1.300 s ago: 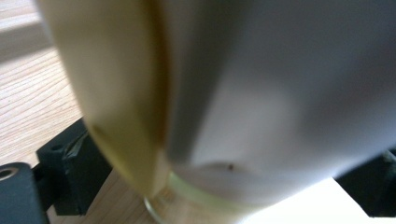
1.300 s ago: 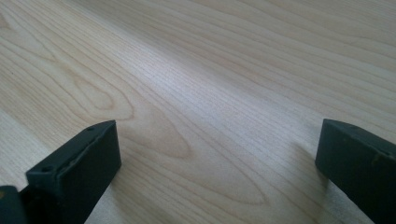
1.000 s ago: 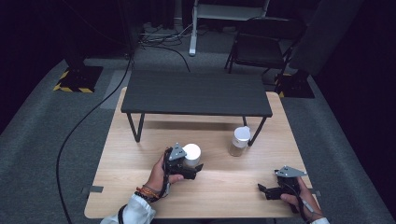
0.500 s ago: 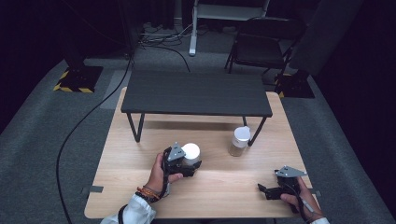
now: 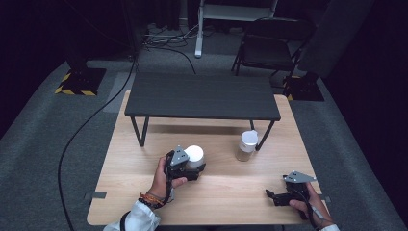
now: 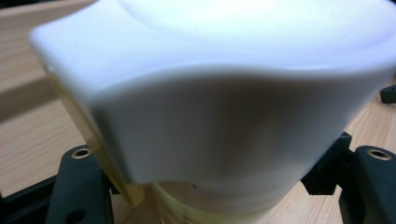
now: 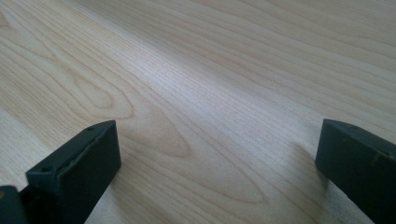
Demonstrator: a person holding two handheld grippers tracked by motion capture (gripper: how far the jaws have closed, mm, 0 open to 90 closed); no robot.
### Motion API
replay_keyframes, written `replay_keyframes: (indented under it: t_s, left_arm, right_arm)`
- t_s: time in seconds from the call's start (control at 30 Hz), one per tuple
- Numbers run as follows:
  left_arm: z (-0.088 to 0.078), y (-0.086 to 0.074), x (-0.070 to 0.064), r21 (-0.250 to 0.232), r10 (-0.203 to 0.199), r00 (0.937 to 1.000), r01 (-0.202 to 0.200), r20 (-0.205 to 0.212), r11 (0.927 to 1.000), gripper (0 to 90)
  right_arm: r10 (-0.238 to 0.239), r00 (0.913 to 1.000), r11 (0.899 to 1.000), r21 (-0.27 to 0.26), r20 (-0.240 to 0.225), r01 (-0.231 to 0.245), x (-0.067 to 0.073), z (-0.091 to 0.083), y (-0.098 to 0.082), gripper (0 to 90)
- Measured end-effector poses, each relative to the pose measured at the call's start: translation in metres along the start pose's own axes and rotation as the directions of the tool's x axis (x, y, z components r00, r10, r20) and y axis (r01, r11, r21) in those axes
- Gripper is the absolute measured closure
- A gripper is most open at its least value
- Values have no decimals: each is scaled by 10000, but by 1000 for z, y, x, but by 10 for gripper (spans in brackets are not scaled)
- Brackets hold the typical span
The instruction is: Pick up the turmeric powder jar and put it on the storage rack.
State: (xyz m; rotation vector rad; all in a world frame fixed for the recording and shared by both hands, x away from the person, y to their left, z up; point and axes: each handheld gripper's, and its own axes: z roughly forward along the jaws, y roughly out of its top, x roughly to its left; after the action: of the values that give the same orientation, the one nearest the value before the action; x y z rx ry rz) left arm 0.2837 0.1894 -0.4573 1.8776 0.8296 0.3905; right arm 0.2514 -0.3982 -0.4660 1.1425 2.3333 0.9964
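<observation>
Jar left of other jar

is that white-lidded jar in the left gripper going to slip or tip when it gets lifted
The jar looks rigid, so it probably won't squash. The left gripper is shut on it just below the wide white lid, whose overhang may stop it sliding down. The smooth plastic could still be slippery, and it may swing if its contents are heavy.

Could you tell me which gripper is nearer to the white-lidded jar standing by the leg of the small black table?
The left. The left gripper, closed on another jar, sits a short way left of the standing jar; the right gripper rests farther off, near the table's front edge.
</observation>
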Motion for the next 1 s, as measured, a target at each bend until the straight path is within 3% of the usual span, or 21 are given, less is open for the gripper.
replay_keyframes:
  t_s: [0.17,0.53,0.8,1.0]
  left_arm:
    - [-8,5,-3,-154,223,9997,-225,-105,9996,298]
    - [-25,12,-5,-723,242,9997,-247,-79,9971,298]
    - [-44,22,-10,-1220,-37,9997,5,-260,9925,298]
    - [-52,27,-11,-1329,-50,9993,0,-367,9911,298]
  right_arm:
    - [-2,10000,10000,1,1,2,0,0,0,0]
    - [-3,10000,10000,0,1,3,0,0,0,0]
    - [0,10000,10000,0,3,0,0,0,0,0]
    - [-2,10000,10000,-1,2,2,0,0,0,0]
